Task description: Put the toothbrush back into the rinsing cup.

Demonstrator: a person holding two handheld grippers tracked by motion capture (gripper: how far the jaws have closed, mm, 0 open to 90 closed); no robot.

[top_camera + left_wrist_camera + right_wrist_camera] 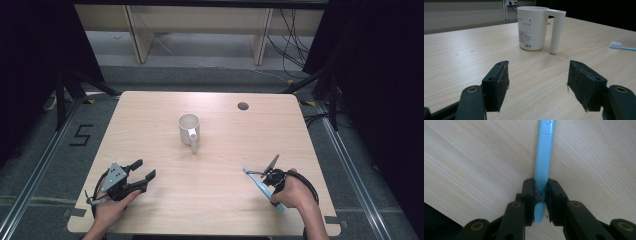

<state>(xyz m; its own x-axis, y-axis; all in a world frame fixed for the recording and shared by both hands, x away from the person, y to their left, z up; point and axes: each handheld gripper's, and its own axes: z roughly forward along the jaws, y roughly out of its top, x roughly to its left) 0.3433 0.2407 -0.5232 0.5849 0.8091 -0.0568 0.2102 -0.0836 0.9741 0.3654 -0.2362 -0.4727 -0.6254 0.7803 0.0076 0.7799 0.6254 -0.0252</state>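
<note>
Now your right gripper [539,195] points down at the light wooden counter [210,170], fingers [528,195] pinching the slim blue plastic toothbrush [544,165]; your left gripper [537,85] rests low, fingers wide apart, facing the white plastic mug [533,27].

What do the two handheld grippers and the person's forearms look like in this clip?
Both grippers are black two-jaw tools. The left gripper carries a grey three-cornered plate on top; its jaws end in flat, dark, rough-faced pads, with brass-coloured rivets at the pivots. A black cable loops from the right gripper. The forearms show no sleeves in the high view.
</note>
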